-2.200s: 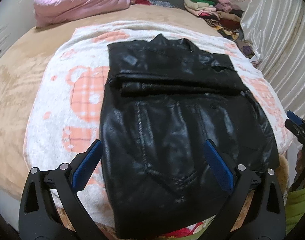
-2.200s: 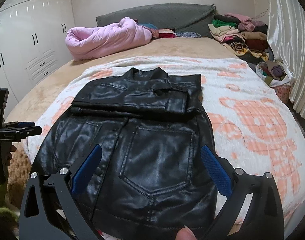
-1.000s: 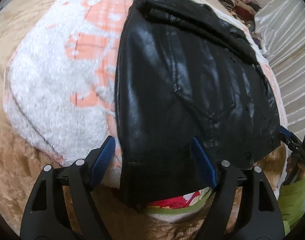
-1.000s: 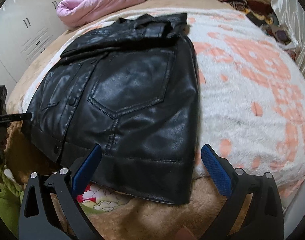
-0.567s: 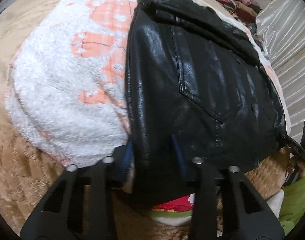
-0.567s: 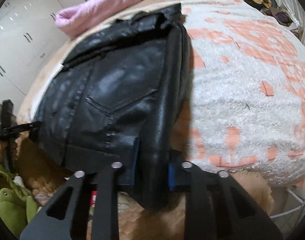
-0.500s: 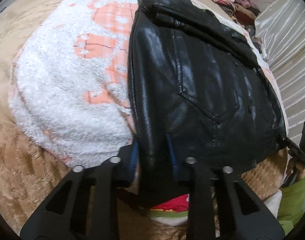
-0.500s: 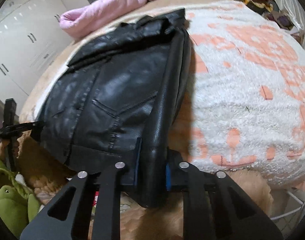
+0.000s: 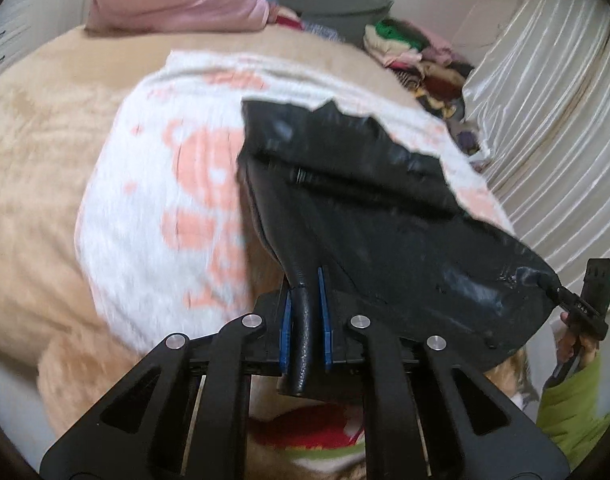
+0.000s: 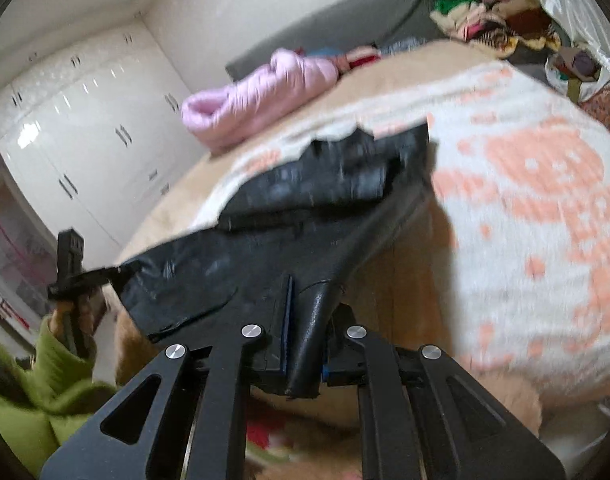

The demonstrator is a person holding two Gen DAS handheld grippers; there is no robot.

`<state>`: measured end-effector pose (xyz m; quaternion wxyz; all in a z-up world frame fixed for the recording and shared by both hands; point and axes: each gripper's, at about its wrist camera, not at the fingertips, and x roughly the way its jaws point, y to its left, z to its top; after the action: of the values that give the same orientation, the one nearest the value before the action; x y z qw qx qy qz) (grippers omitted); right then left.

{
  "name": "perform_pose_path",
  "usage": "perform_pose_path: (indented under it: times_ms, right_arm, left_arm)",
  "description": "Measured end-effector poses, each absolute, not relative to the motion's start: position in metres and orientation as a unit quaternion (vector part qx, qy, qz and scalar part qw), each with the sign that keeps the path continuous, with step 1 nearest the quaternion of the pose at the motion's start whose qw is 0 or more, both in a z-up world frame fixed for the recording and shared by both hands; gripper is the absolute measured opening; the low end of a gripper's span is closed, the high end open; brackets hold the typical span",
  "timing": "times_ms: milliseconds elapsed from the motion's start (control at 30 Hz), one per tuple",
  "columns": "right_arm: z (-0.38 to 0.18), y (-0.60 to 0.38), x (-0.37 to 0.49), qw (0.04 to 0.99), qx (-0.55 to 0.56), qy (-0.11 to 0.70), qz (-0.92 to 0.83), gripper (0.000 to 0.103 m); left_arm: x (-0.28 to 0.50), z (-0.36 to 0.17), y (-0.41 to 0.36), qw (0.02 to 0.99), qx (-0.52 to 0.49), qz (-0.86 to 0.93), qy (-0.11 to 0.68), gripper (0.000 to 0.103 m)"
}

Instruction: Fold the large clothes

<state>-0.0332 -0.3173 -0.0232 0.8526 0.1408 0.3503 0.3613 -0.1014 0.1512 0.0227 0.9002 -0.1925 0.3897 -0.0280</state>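
Left wrist view: black leather-look jacket (image 9: pixel 365 208), lifted off white-and-orange fleece blanket (image 9: pixel 153 184), hem corner clamped in left gripper (image 9: pixel 305 320); right wrist view: opposite hem corner clamped in right gripper (image 10: pixel 305 336); hem to be kept taut and level, carried toward collar.

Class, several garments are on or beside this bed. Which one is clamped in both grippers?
The black leather jacket: its hem corners are pinched by the left gripper and right gripper. The pink puffer coat and clothes pile lie untouched.
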Motion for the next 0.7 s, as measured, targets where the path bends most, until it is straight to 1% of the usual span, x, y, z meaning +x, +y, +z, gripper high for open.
perform_pose_path:
  times_ms: [167,300,533,700]
  right_arm:
    - [0.006,-0.31,0.0,0.868,0.166,0.311,0.35,0.009]
    - [0.017,-0.309,0.024,0.874,0.186,0.297,0.337,0.009]
    - [0.019,-0.302,0.081,0.871,0.221,0.303,0.317,0.01]
    - [0.017,-0.295,0.112,0.865,0.235,0.316,0.31,0.013]
  left_arm:
    - [-0.066,0.05,0.154,0.914,-0.188,-0.03,0.359,0.005]
    - [-0.037,0.064,0.153,0.919,-0.193,-0.028,0.343,0.005]
    - [0.01,0.075,0.159,0.919,-0.203,-0.031,0.338,0.007]
    - [0.04,0.074,0.168,0.914,-0.21,-0.025,0.345,0.009]
